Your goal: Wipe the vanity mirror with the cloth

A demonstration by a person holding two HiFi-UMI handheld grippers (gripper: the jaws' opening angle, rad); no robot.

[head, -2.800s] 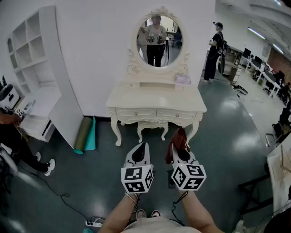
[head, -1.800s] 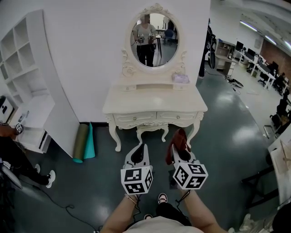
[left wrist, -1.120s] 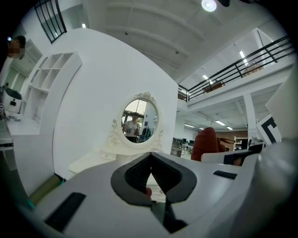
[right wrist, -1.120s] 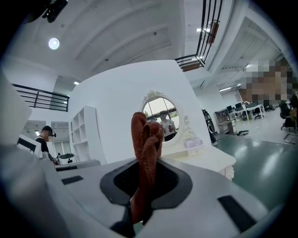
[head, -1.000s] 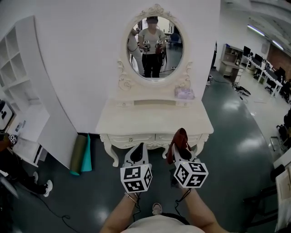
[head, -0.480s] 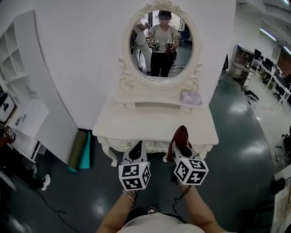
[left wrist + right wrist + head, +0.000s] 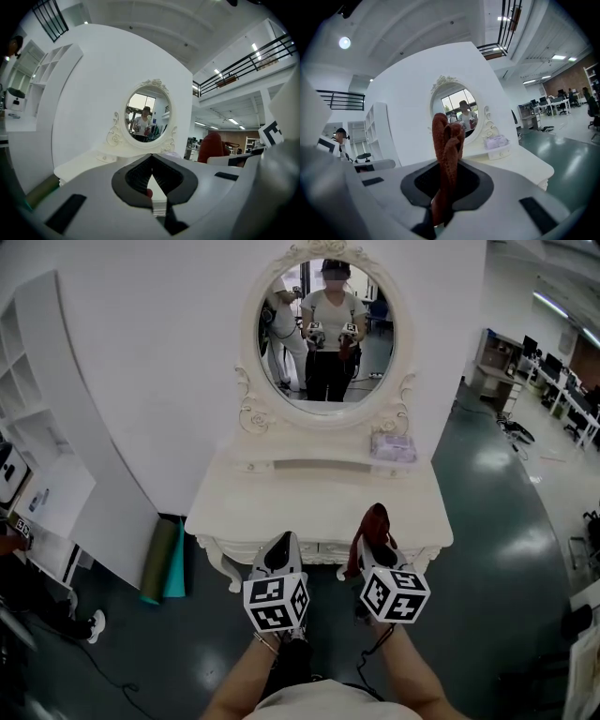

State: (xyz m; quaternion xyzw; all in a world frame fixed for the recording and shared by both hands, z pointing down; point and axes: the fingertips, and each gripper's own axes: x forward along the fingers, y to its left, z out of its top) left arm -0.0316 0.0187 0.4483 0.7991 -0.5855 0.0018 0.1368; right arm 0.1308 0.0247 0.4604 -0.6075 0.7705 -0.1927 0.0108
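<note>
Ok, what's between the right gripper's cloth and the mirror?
In the head view, only the bare vanity top and its low shelf separate cloth from mirror.

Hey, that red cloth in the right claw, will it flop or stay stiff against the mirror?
Probably floppy: the cloth bunches in folds in the right claw. Likely light, since its free end stands up unsupported.

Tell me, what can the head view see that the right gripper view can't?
Only the head view shows the rolled mats left of the pale table. Only the right gripper view shows the ceiling lamp and a high black railing. Both show the vanity mirror, that table under it, and the red cloth clamped in the right gripper.
</note>
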